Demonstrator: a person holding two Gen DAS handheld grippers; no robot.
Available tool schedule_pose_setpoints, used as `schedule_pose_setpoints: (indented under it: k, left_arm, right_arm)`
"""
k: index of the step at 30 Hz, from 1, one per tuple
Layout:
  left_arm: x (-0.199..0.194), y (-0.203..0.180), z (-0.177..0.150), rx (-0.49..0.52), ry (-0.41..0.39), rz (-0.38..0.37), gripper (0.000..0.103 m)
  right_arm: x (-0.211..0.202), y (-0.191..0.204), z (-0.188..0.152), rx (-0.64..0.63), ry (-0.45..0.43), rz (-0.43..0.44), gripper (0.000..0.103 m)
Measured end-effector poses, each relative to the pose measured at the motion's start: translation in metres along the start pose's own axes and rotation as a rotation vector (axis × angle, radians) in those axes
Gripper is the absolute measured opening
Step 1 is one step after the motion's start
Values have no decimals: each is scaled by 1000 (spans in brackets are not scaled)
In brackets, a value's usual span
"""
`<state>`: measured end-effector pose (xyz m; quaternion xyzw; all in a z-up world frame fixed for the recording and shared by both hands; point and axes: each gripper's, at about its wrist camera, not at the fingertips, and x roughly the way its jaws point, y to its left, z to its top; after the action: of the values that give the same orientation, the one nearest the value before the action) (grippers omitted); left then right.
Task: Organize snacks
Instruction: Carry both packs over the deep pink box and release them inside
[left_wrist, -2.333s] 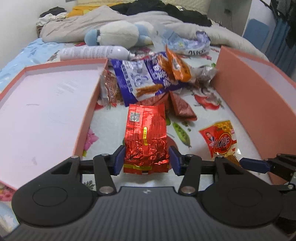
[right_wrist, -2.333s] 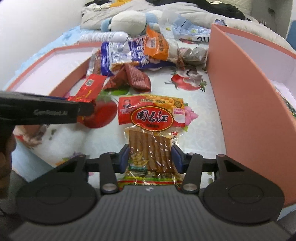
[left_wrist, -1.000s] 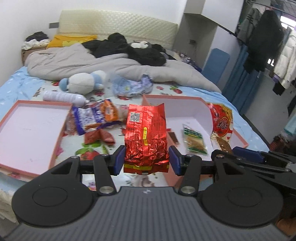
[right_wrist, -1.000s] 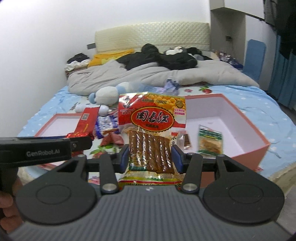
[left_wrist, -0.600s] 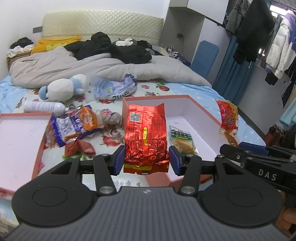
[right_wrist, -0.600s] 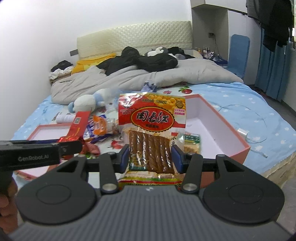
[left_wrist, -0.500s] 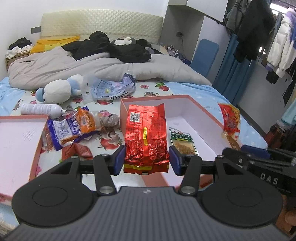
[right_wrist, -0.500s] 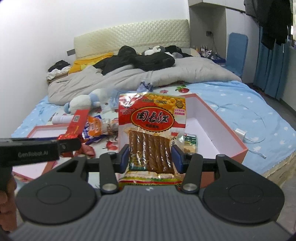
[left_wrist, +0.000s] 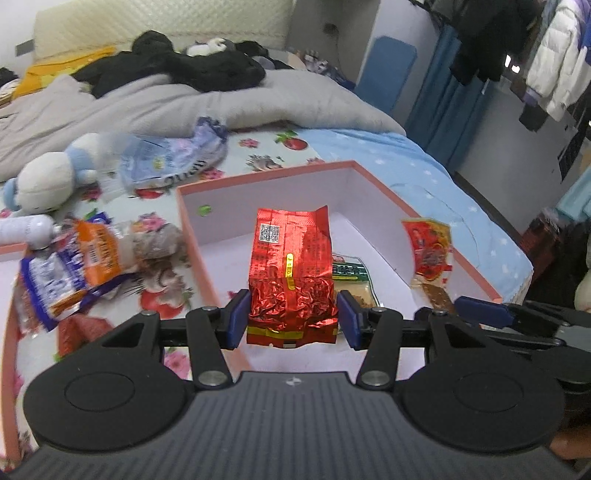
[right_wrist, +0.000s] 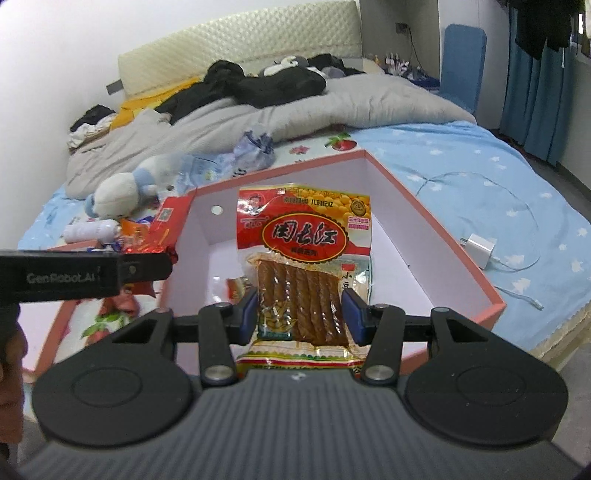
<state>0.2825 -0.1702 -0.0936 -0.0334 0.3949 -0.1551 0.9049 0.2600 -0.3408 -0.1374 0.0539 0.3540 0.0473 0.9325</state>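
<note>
My left claw (left_wrist: 291, 319) clamps the red foil packet (left_wrist: 291, 273) upright between its pads; my right claw (right_wrist: 300, 315) grips the sausage pack (right_wrist: 304, 266), pink box (right_wrist: 424, 236) ahead, beneath both.

The pink box (left_wrist: 192, 229) stood open at the top, its white floor mostly bare toward the back and the right wall. A green-labelled packet (left_wrist: 351, 275) lay on the floor near the front, partly hidden. The box's upright walls barred any way in from the side. Left of the box, a heap of snack bags (left_wrist: 74, 266) crowded the bedsheet (left_wrist: 266, 162). To the right, a charger (right_wrist: 478, 249) and its cable lay on the sheet.
</note>
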Motion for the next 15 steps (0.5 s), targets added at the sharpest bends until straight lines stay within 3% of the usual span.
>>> schedule_pose_setpoints:
  k: [12, 15]
  left_arm:
    - [82, 4, 23, 33, 77, -31, 57]
    - [86, 4, 23, 40, 76, -39, 57]
  right_arm:
    - [62, -22, 9, 25, 76, -31, 53]
    - [71, -26, 11, 49, 95, -53, 64]
